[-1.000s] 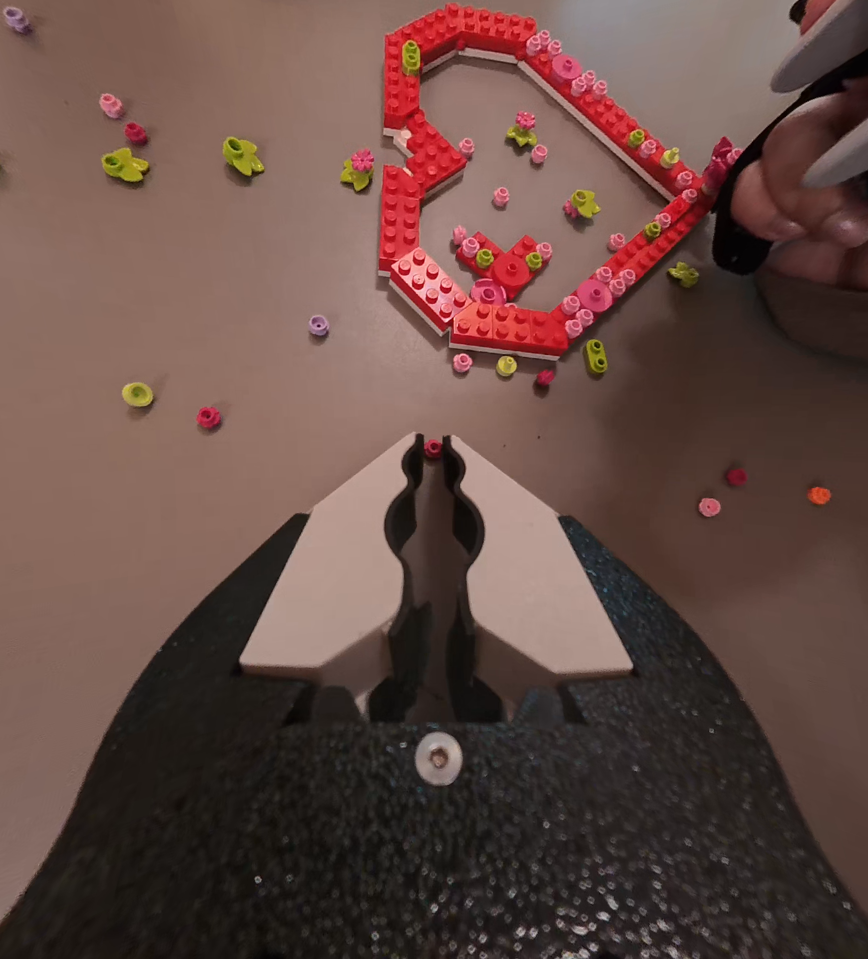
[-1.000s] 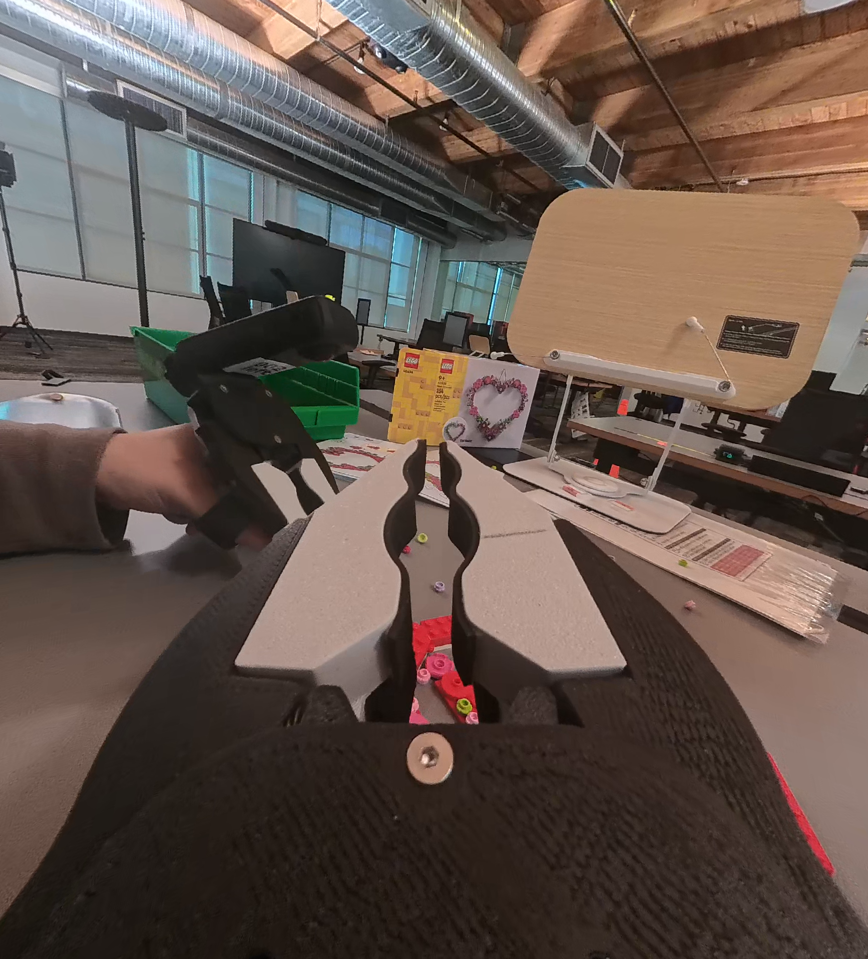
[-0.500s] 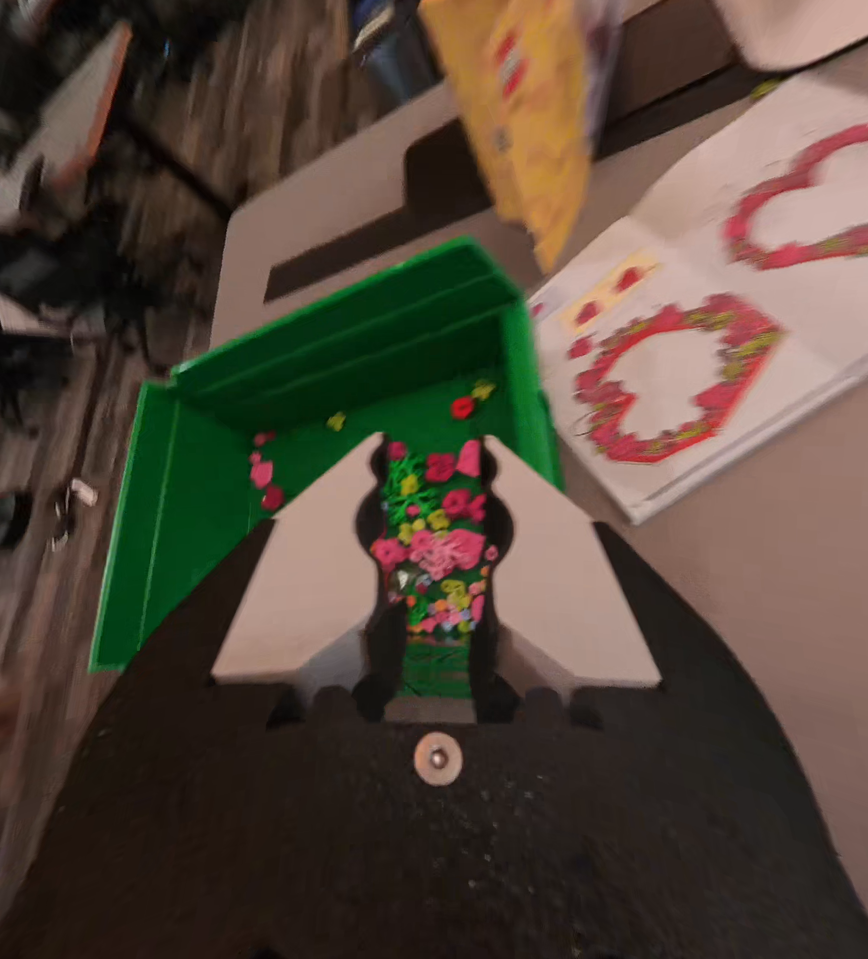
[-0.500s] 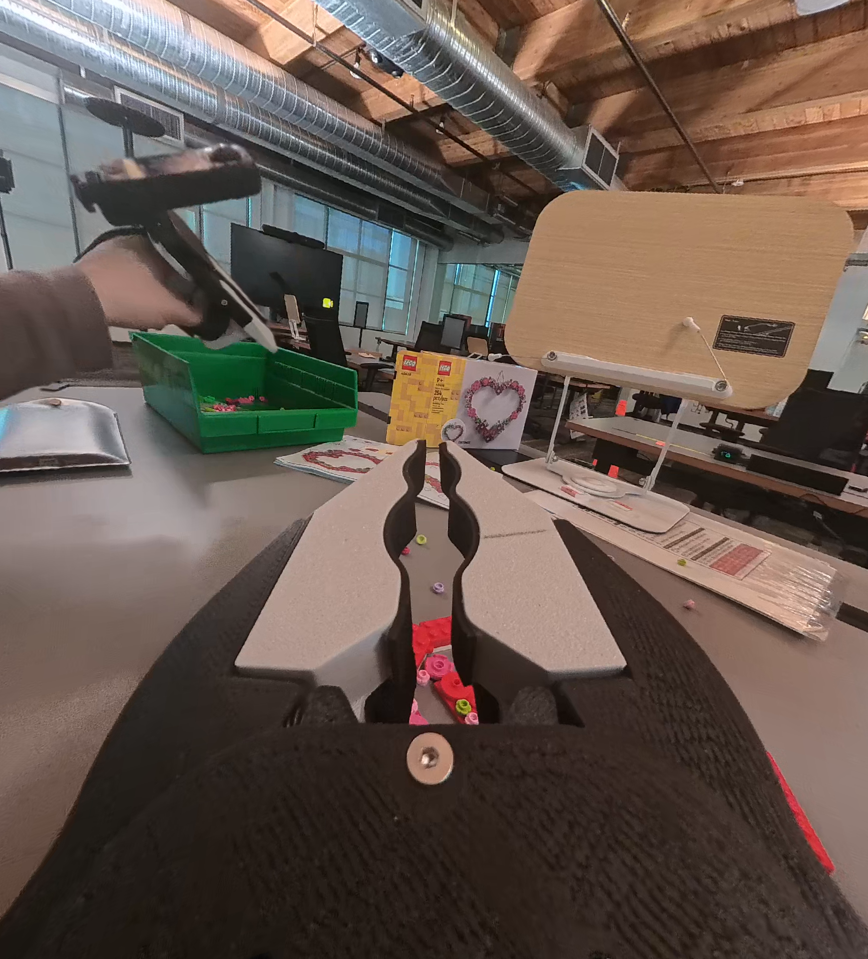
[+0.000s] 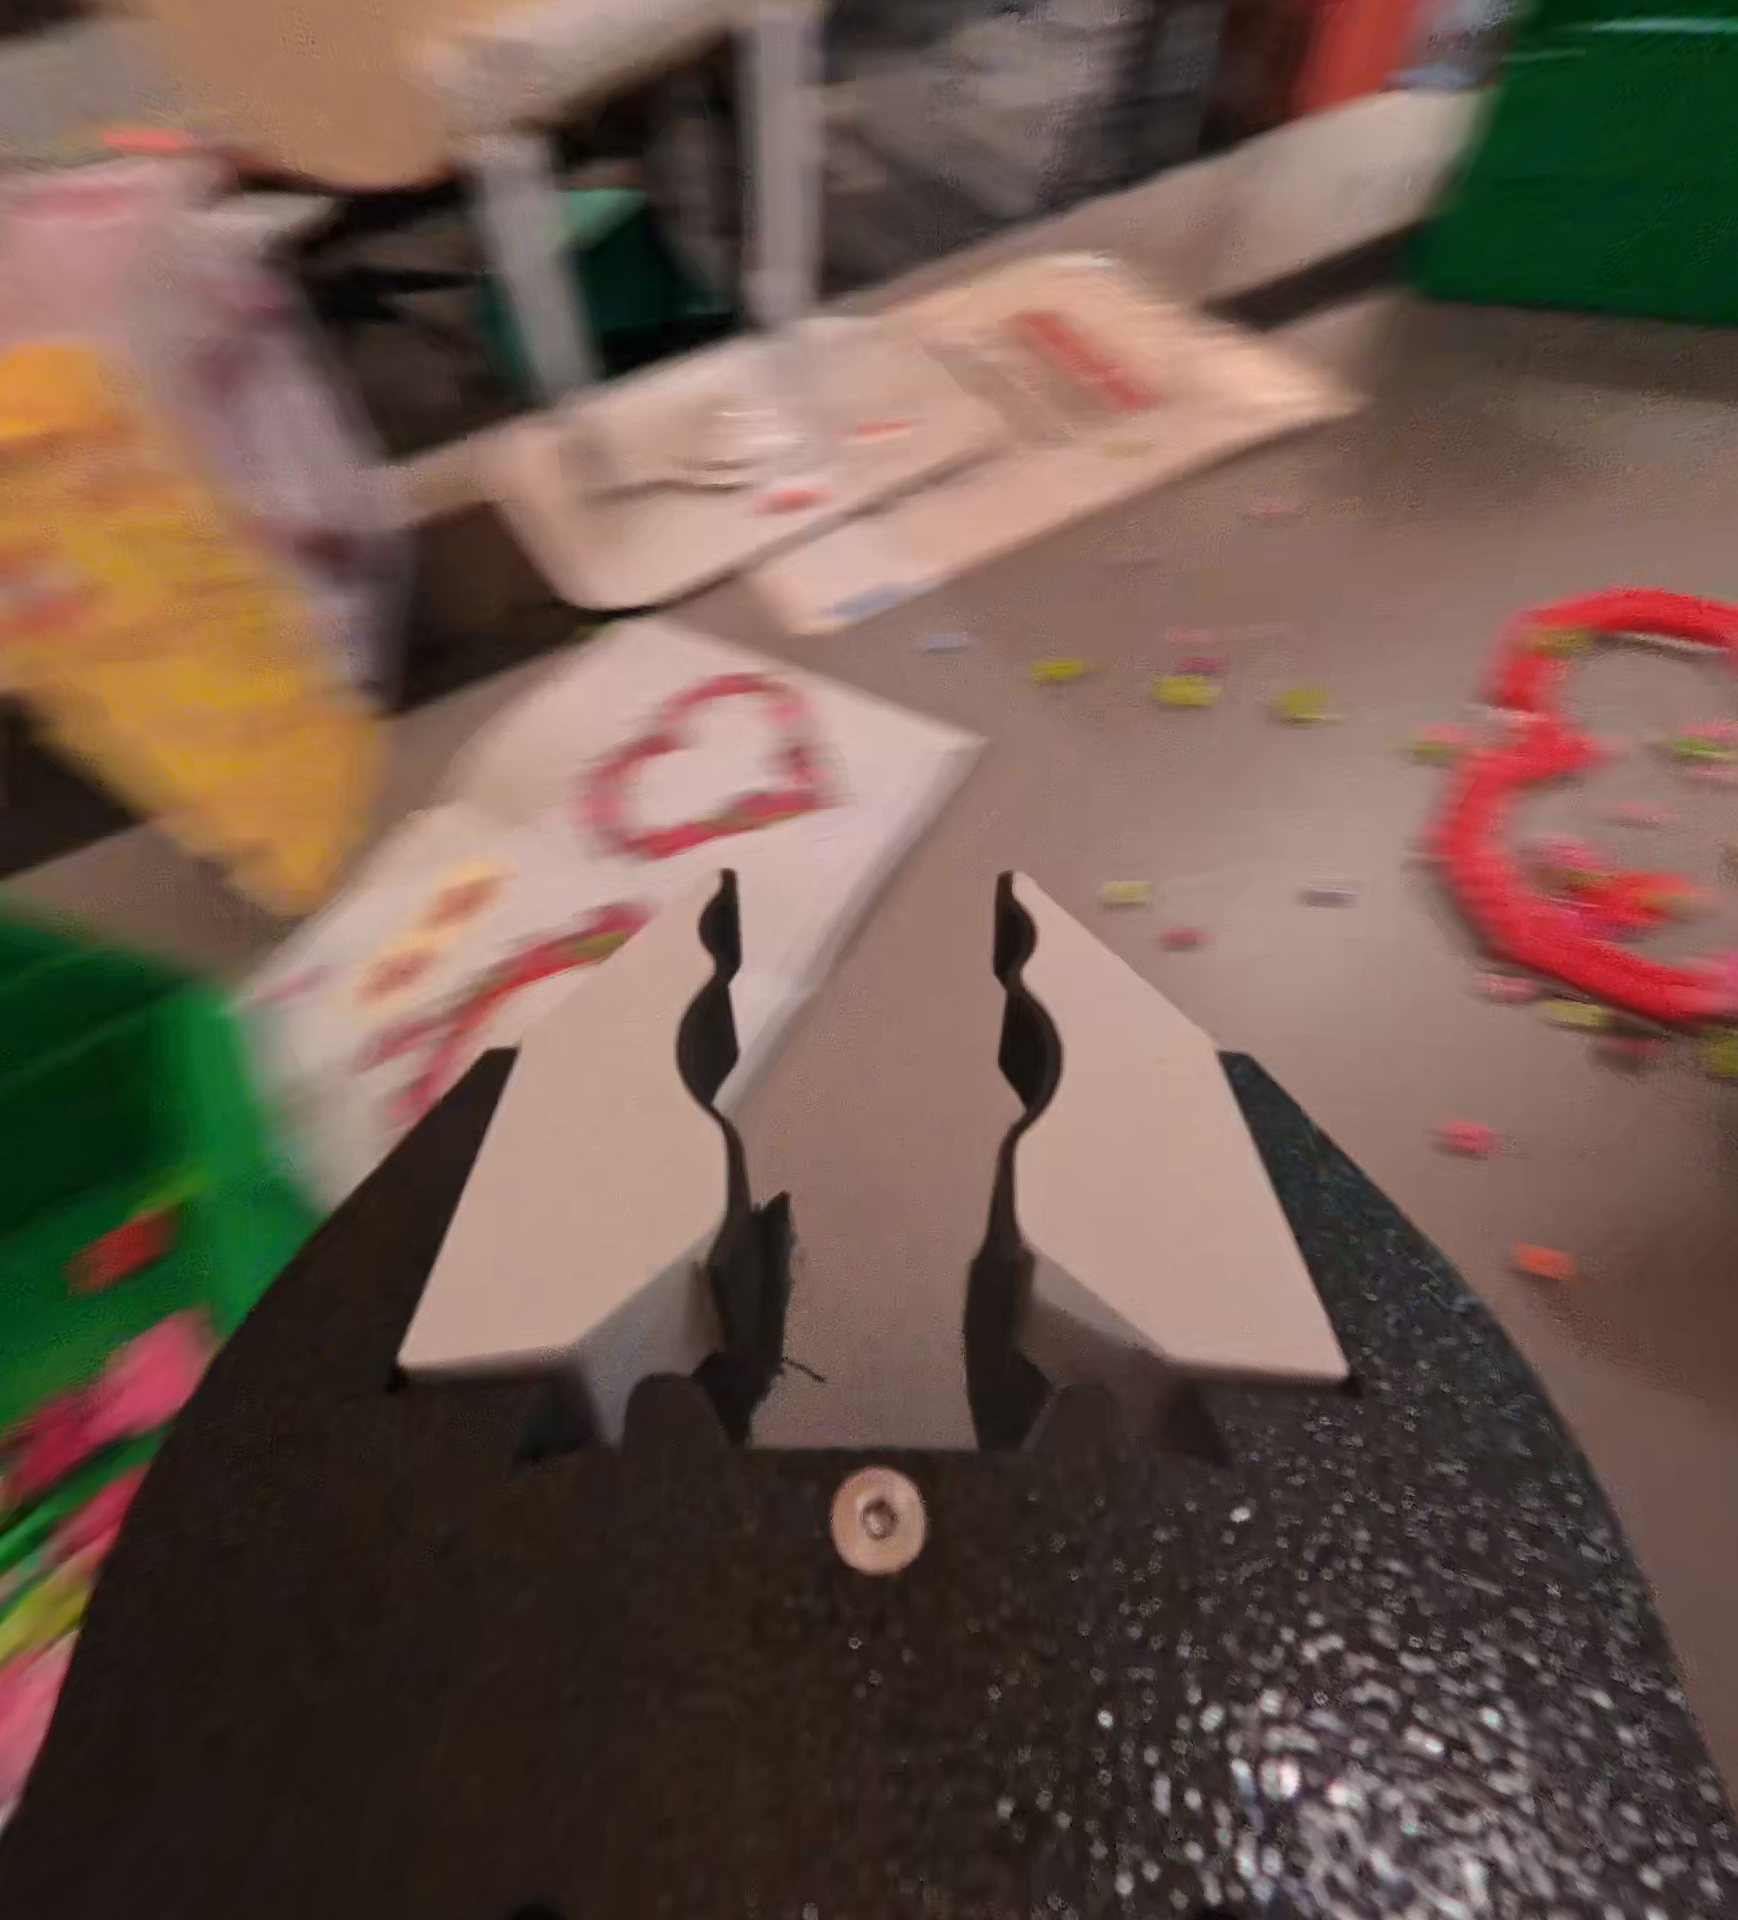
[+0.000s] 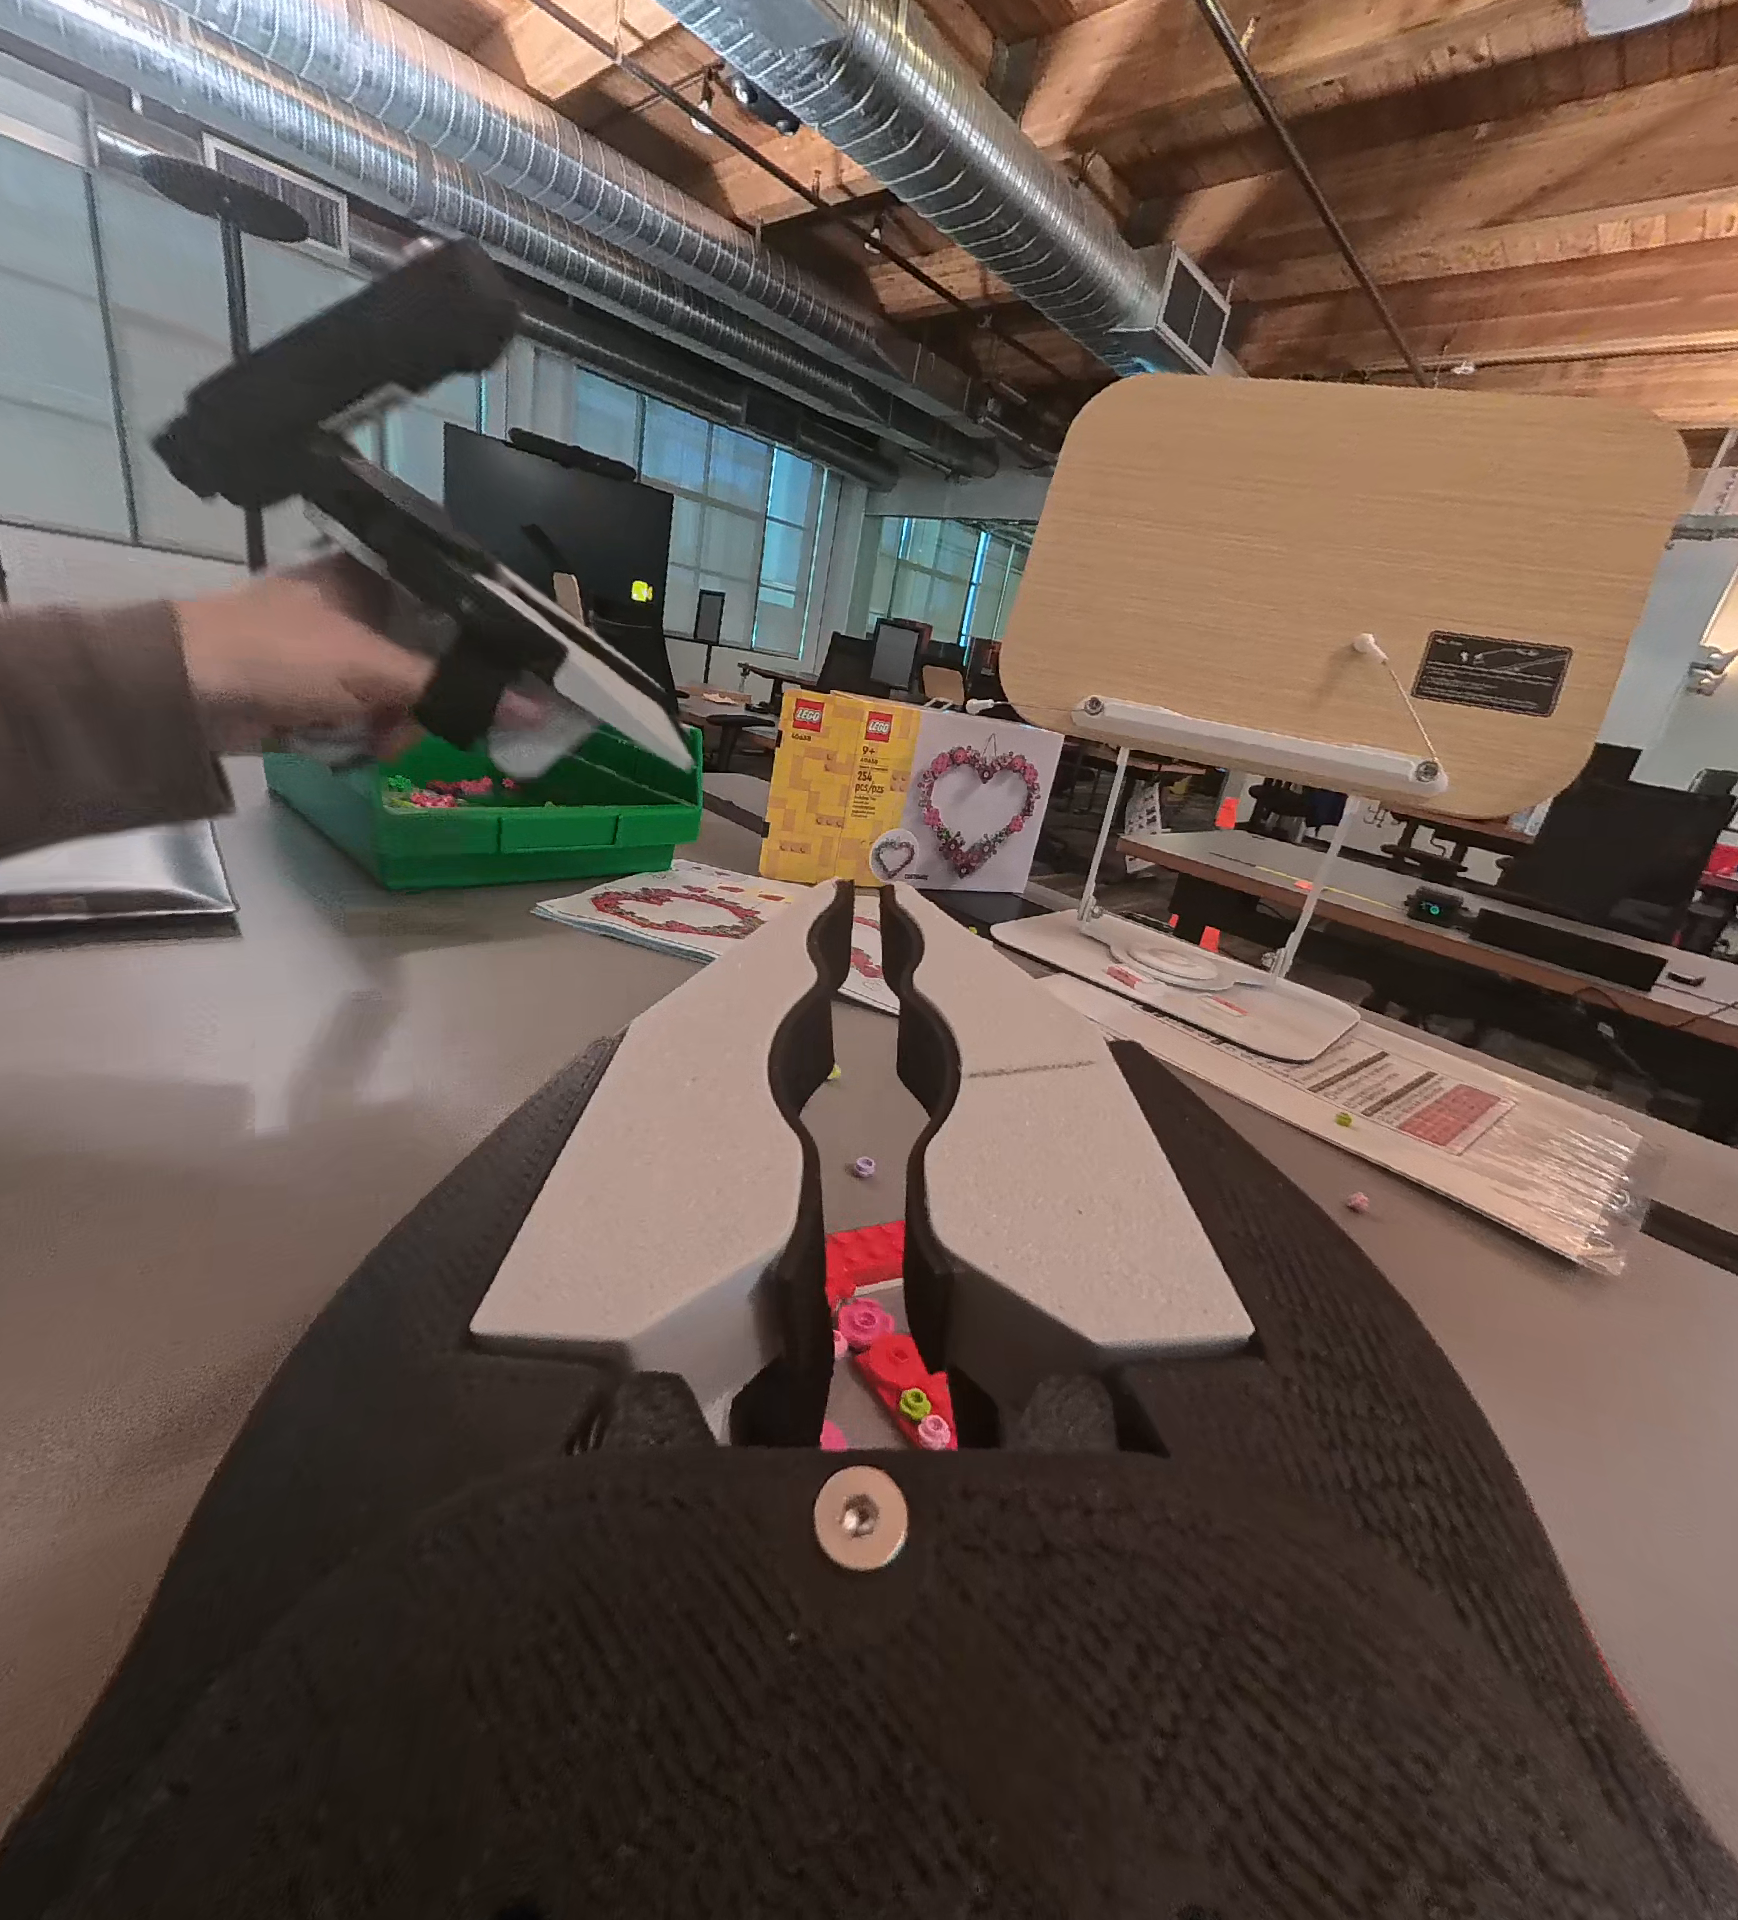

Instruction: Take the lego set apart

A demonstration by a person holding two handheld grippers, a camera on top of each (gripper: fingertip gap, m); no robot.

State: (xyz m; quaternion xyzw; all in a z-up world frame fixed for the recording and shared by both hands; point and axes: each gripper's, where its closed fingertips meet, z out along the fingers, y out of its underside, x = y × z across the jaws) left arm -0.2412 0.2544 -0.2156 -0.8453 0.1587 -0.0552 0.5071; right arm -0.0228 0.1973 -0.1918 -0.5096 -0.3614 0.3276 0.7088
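Half a second ago the left tool [image 5: 865, 894] looked down into the green plastic bin [image 6: 532, 826]; now it has swung away and points across the grey desk [image 5: 1467, 499], and its picture is blurry. Its two pale fingers [image 5: 595, 1164] stand wide apart with nothing between them. Off to its right lies the red heart-shaped lego frame [image 5: 1530, 831], flat on the desk, with small pink and lime-green loose pieces [image 5: 1187, 686] scattered around it. Just past the fingertips lies the open white booklet with heart pictures [image 5: 740, 769], and the green bin shows at the lower left edge with pink bits inside. From the right side, the left tool [image 6: 678, 753] is seen held up in a person's hand [image 6: 304, 665] above the near end of the bin. The right tool [image 6: 867, 888] stays low over the desk, its grey fingers [image 6: 678, 1164] almost together with only a thin gap and nothing held. Under it, through the gap, part of the red lego frame [image 6: 860, 1252] shows with pink and green studs on it. Behind stand a yellow and white lego box [image 6: 906, 795] and a tan wooden book stand [image 6: 1332, 582].
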